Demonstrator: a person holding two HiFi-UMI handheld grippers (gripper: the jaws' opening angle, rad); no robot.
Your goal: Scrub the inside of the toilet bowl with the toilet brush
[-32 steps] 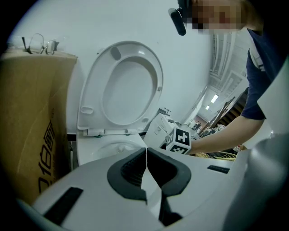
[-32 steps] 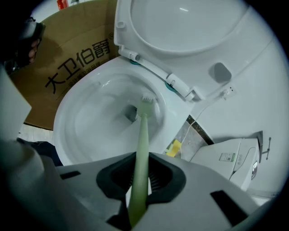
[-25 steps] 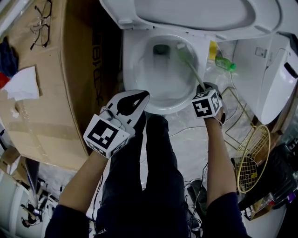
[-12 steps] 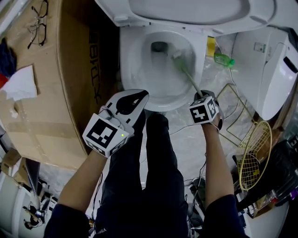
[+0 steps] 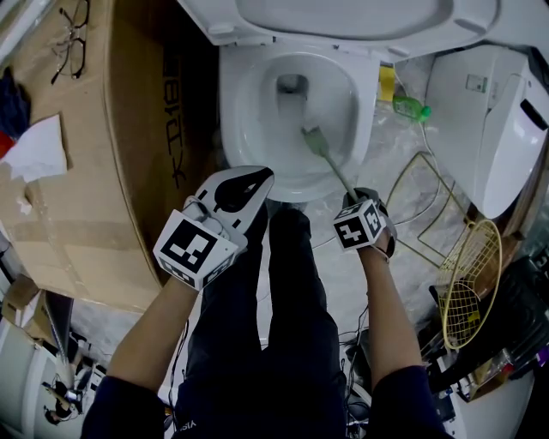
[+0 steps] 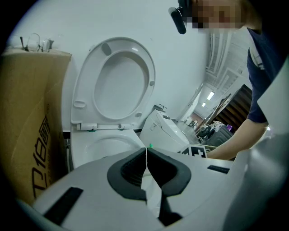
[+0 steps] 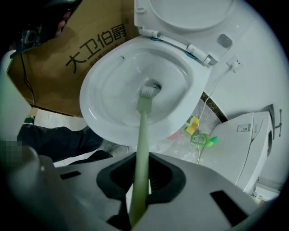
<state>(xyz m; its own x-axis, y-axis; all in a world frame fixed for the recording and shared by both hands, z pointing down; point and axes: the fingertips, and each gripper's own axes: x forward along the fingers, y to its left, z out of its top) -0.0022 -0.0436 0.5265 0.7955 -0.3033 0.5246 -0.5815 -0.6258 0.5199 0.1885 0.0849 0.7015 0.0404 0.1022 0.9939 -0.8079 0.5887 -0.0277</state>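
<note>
The white toilet bowl [image 5: 238, 129] stands ahead of me with its lid [image 5: 343, 17] raised. A pale green toilet brush [image 5: 312, 140] has its head low on the bowl's near inner wall, right of centre. My right gripper [image 5: 353, 201] hangs just outside the front rim, shut on the brush handle [image 5: 337, 175]. In the right gripper view the handle [image 7: 142, 149] runs out between the jaws to the bristles [image 7: 148, 92], just in front of the drain. My left gripper [image 5: 254, 177] hovers at the rim's front left, shut [image 6: 146, 155] on nothing.
A tall cardboard box [image 5: 77, 171] stands against the toilet's left side, glasses [image 5: 70, 39] on top. A green bottle [image 5: 412, 109] lies right of the bowl, beside a second white toilet [image 5: 493, 129]. A gold wire rack [image 5: 467, 291] lies at right. My dark-trousered legs [image 5: 274, 317] are below.
The brush head has slid from the bowl's upper right wall down and left toward the near wall. My right gripper drew back and left with it. The left gripper stayed put.
</note>
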